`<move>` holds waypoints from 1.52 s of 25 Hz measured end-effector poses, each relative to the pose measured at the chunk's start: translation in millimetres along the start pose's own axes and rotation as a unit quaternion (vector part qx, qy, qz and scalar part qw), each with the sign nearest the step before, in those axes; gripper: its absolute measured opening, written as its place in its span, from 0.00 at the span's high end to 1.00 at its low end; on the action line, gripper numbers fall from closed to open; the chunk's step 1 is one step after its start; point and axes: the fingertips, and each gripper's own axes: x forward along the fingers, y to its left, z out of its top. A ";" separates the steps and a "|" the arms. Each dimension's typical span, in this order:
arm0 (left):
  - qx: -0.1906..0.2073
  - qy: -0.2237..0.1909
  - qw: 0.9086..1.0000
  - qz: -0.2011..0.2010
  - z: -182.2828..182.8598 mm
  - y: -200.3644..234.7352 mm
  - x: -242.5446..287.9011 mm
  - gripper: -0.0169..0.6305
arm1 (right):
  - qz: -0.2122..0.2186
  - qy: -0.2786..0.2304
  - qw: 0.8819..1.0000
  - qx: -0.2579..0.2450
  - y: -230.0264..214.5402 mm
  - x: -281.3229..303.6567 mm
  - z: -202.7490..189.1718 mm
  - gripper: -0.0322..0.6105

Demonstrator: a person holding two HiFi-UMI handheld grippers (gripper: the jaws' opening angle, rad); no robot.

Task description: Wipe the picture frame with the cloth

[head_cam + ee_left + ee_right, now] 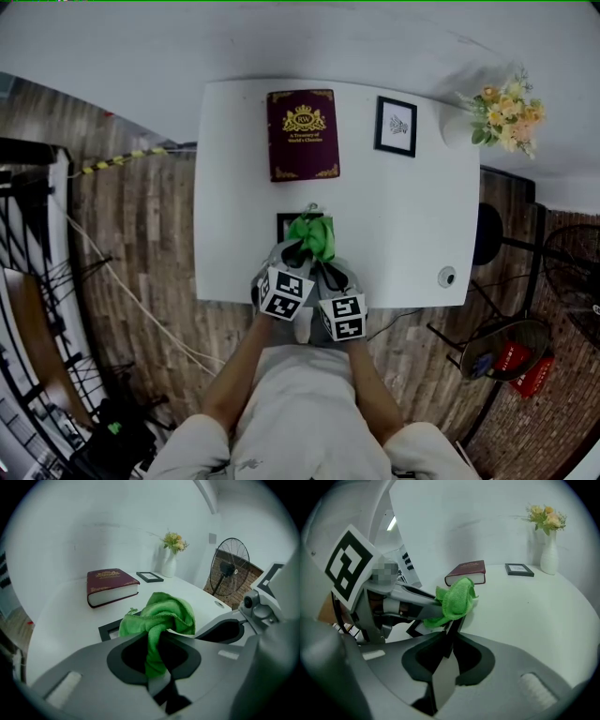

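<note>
Maroon book (303, 134) cover: gold "RW" crest, below it "A Treasury of…", rest unclear.

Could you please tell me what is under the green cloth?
A black frame is under the cloth, with the right gripper shut on its edge. Only the frame's left corner shows; the rest is covered.

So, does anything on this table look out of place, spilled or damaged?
Nothing stands out. The book, the small frame and the flower vase sit tidy along the table's far side, nothing spilled or broken. The left claw holds the cloth bunched over the near picture frame, which the right claw grips.
</note>
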 end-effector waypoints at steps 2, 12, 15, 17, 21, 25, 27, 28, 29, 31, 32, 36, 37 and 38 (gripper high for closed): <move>-0.001 0.003 1.000 0.008 -3.0 5.5 -3.3 0.85 | -0.001 0.002 1.000 -0.001 -0.2 0.2 -1.0 0.87; -0.022 -0.007 0.999 0.035 -9.7 32.0 -22.2 0.85 | -0.010 0.003 1.000 -0.001 -1.8 0.2 -2.0 0.87; -0.024 -0.007 0.999 0.039 -13.0 35.9 -26.7 0.85 | -0.012 0.003 1.000 0.002 -2.4 0.8 -3.4 0.87; -0.026 -0.005 0.999 0.042 -16.4 38.7 -29.7 0.85 | -0.014 0.002 1.000 0.003 -2.5 0.8 -3.8 0.87; -0.028 -0.004 0.998 0.055 -21.3 49.0 -36.2 0.85 | -0.016 -0.003 1.000 0.007 -3.2 1.5 -3.2 0.87; -0.037 -0.001 0.997 0.073 -25.3 59.8 -46.5 0.85 | -0.021 -0.009 1.000 0.017 -5.0 -0.5 -3.0 0.87; -0.044 -0.005 0.996 0.080 -24.9 63.8 -53.4 0.85 | -0.025 -0.014 0.999 0.020 -6.9 -4.1 -3.2 0.87; -0.048 -0.010 0.996 0.081 -23.7 64.7 -56.7 0.85 | -0.026 -0.015 0.999 0.023 -7.2 -6.0 -4.1 0.88; -0.053 -0.016 0.995 0.079 -21.7 64.4 -59.8 0.85 | -0.025 -0.016 0.999 0.026 -7.0 -7.6 -5.6 0.89; -0.063 -0.031 0.995 0.070 -16.3 60.8 -64.9 0.85 | -0.023 -0.013 0.999 0.029 -5.2 -8.9 -10.0 0.90; -0.065 -0.037 0.995 0.066 -13.1 57.5 -66.8 0.85 | -0.022 -0.011 0.999 0.030 -4.3 -8.8 -12.4 0.91; -0.054 -0.050 0.997 0.039 -0.5 33.8 -66.7 0.85 | -0.018 -0.011 0.999 0.027 -2.2 -7.7 -15.0 0.95; -0.048 -0.052 0.997 0.031 1.9 26.2 -64.8 0.85 | -0.017 -0.013 0.999 0.024 -1.9 -7.6 -14.7 0.95; -0.043 -0.052 0.997 0.021 3.6 18.1 -62.3 0.85 | -0.016 -0.014 1.000 0.023 -1.8 -7.7 -14.7 0.95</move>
